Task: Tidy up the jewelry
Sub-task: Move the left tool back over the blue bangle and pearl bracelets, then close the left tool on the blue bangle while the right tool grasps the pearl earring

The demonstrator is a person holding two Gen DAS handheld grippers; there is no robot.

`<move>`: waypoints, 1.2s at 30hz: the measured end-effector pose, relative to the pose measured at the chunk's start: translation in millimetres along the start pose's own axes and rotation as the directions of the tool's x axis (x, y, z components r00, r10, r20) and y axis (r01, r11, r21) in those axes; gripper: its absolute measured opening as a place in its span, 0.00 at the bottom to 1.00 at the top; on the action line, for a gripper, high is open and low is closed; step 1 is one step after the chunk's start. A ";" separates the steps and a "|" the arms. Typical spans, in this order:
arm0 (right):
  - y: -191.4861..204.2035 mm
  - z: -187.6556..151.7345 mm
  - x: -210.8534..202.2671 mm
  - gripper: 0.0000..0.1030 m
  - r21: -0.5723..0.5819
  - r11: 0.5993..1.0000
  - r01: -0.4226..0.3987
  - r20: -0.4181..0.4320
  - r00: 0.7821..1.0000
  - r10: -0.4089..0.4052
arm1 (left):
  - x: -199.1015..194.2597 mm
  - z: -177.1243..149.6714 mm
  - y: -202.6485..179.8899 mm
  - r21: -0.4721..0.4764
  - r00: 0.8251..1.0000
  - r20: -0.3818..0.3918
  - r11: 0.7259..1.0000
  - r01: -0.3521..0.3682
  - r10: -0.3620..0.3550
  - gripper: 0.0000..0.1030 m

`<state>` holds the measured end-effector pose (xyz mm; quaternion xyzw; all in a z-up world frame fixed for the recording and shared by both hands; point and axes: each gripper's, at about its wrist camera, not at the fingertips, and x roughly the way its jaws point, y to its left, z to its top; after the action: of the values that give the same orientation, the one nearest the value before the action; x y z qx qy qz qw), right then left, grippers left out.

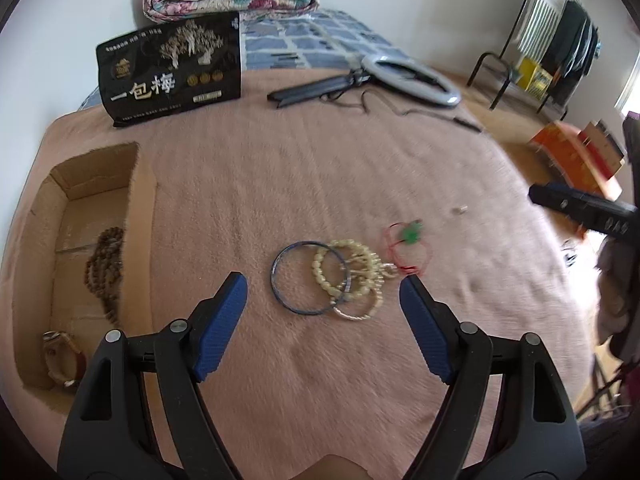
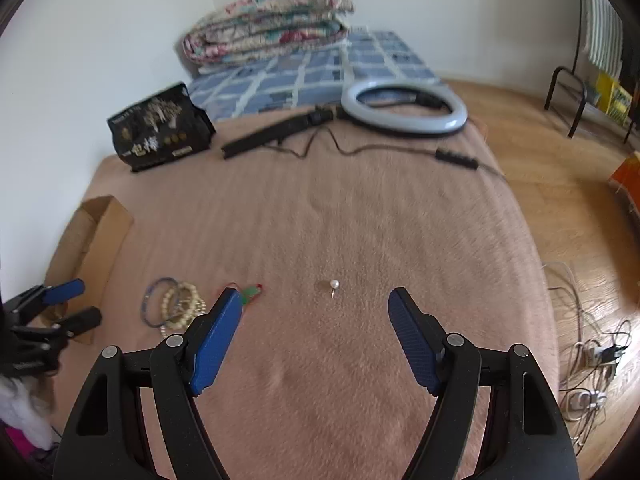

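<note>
A dark blue bangle [image 1: 309, 278] and cream bead bracelets [image 1: 352, 276] lie in a pile on the pink blanket, with a red cord holding a green charm [image 1: 408, 240] beside them. My left gripper [image 1: 324, 284] is open just in front of the pile, empty. A cardboard box [image 1: 138, 216] at the left holds a brown bead necklace [image 1: 106, 268] and a watch [image 1: 60, 354]. A pearl earring [image 2: 334, 285] lies alone ahead of my open, empty right gripper [image 2: 314, 300]. The pile also shows in the right wrist view [image 2: 176, 306].
A black snack bag [image 1: 172, 68] stands at the back. A ring light [image 2: 404, 110] with its stand and cable lies behind. A folded quilt [image 2: 272, 24] is at the far end. Wooden floor with cables [image 2: 592, 352] lies to the right.
</note>
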<state>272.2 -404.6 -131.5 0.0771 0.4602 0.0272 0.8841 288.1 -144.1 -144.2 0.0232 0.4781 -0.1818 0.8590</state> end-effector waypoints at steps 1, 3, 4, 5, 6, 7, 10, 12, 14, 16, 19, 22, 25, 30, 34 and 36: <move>-2.6 0.3 6.6 0.73 -0.002 1.000 0.005 -0.005 1.000 -0.005 | 9.0 -2.0 -0.3 -0.001 1.000 -0.005 1.000 0.001 -0.001 0.79; -6.1 1.4 19.3 0.73 -0.008 1.000 0.014 -0.013 1.000 -0.014 | 26.3 -5.6 0.5 -0.017 1.000 -0.017 1.000 0.001 -0.001 0.79; -9.0 1.6 26.7 0.73 -0.008 1.000 0.015 -0.019 1.000 -0.015 | 34.6 -7.3 1.4 -0.024 1.000 -0.024 1.000 -0.004 0.003 0.79; -10.5 1.6 31.9 0.73 -0.002 1.000 0.011 -0.024 1.000 -0.011 | 42.5 -8.5 2.3 -0.032 1.000 -0.030 0.999 -0.010 0.009 0.79; -11.8 2.2 35.8 0.73 0.002 1.000 0.006 -0.027 1.000 -0.006 | 48.3 -9.3 3.0 -0.036 0.999 -0.032 0.999 -0.016 0.015 0.79; -13.1 1.5 40.5 0.73 0.004 1.000 -0.001 -0.031 1.000 0.001 | 54.7 -9.9 3.7 -0.037 0.999 -0.032 0.999 -0.025 0.023 0.79; -14.7 3.1 53.9 0.73 -0.002 1.000 -0.004 -0.036 0.999 0.004 | 66.1 -9.9 3.7 -0.030 0.998 -0.031 0.998 -0.051 0.050 0.79; -14.8 2.2 62.0 0.73 -0.003 1.000 -0.006 -0.041 0.999 0.006 | 73.1 -10.4 3.7 -0.026 0.998 -0.036 0.998 -0.058 0.057 0.79; -15.6 -0.2 70.1 0.73 -0.010 1.000 0.001 -0.049 0.999 -0.002 | 78.4 -10.5 3.2 -0.021 0.997 -0.040 0.998 -0.064 0.063 0.79; -16.0 -2.7 76.0 0.73 -0.024 1.000 0.013 -0.051 0.999 -0.015 | 83.5 -11.2 2.2 -0.009 0.996 -0.044 0.997 -0.075 0.075 0.79; -14.7 -5.4 79.3 0.73 -0.042 0.999 0.019 -0.037 0.999 -0.020 | 87.9 -12.5 1.8 0.003 0.994 -0.037 0.995 -0.098 0.098 0.79; -12.6 -7.2 81.4 0.73 -0.063 0.998 0.012 -0.027 1.000 -0.014 | 90.2 -12.9 3.5 0.006 0.994 -0.032 0.995 -0.103 0.103 0.79; -9.2 -7.7 85.3 0.73 -0.087 0.996 -0.006 -0.032 0.999 0.004 | 90.2 -13.2 6.3 0.001 0.996 -0.033 0.996 -0.086 0.086 0.79; 2.1 -12.4 92.4 0.73 -0.151 0.989 -0.002 -0.041 0.999 -0.004 | 88.5 -17.1 9.7 0.001 0.998 -0.024 0.998 -0.056 0.056 0.79; 6.6 -12.9 99.7 0.66 -0.174 0.985 0.012 -0.048 0.999 -0.021 | 87.6 -17.2 11.2 -0.004 0.999 -0.020 0.999 -0.044 0.044 0.79; 5.0 -12.3 104.1 0.58 -0.174 0.985 0.021 -0.058 0.998 -0.031 | 87.4 -17.8 11.4 -0.003 0.999 -0.017 0.999 -0.038 0.038 0.78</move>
<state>322.2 -385.9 -221.9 -0.0068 0.4835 0.0579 0.8734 319.2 -155.1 -227.9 0.0323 0.4851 -0.1642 0.8583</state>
